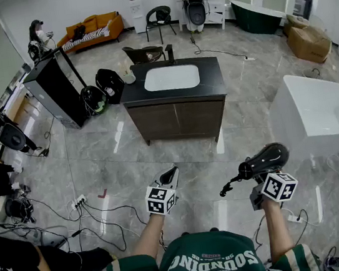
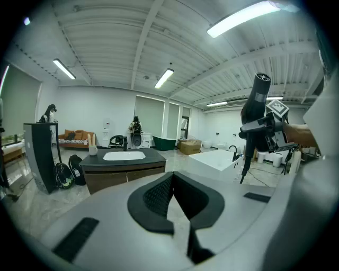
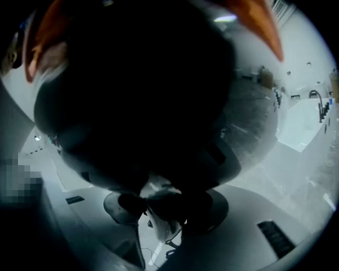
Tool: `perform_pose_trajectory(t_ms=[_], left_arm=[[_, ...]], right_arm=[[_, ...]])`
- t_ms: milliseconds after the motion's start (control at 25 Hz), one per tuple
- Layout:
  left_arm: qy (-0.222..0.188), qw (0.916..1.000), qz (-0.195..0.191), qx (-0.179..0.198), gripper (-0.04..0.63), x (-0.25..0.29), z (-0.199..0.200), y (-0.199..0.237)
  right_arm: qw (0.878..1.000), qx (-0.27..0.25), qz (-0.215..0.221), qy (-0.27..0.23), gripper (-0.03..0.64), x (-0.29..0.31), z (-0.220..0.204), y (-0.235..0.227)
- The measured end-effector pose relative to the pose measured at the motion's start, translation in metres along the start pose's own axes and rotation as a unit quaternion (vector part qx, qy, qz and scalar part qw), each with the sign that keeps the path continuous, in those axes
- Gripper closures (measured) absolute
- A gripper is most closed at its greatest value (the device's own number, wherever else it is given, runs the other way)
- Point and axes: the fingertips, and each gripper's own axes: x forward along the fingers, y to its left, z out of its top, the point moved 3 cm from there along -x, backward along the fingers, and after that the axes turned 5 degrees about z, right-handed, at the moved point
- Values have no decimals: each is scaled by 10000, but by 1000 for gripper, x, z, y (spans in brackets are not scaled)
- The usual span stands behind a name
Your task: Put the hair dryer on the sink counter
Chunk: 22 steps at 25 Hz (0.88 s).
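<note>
Above the glossy marble floor [image 1: 97,155], well short of the vanity, the person holds both tools out in front of a green shirt [image 1: 205,265]. The right gripper [image 1: 257,183] is clamped on the handle of the black hair dryer [image 1: 268,160]; in the head view its barrel lies to the right and a short stub of cord [image 1: 228,187] sticks out to the left. In the right gripper view the dryer's dark body [image 3: 137,95] fills most of the frame, and the handle sits between the two pads of that gripper [image 3: 164,204]. The left gripper [image 1: 170,176] carries nothing: in its own view the left gripper's [image 2: 172,182] black pads meet at their tips with nothing between them. The same view shows the dryer [image 2: 257,114] held with its barrel pointing up, off to the right, well apart from the sink counter [image 2: 153,157]. The counter [image 1: 207,72] stands ahead in the middle of the room, dark-topped with a white basin [image 1: 171,78], a black faucet [image 1: 170,52] at the back and a cup [image 1: 128,76] at its left corner. A white bathtub [image 1: 295,91] stands to the right of the person.
</note>
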Motion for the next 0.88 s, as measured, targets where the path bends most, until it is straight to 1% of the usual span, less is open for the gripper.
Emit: perform_pose_trajectory(t_ms=[280, 640, 880], left_arm=[[-47, 10000, -21, -61, 583, 5, 5, -2], [-142, 9999, -64, -16, 583, 9, 15, -9], [-123, 9999, -37, -43, 584, 2, 13, -14]], right_arm=[[9998, -90, 194, -28, 416, 7, 2, 6], [9998, -70, 210, -11, 416, 5, -3, 5], [9998, -50, 195, 82, 416, 2, -11, 5]])
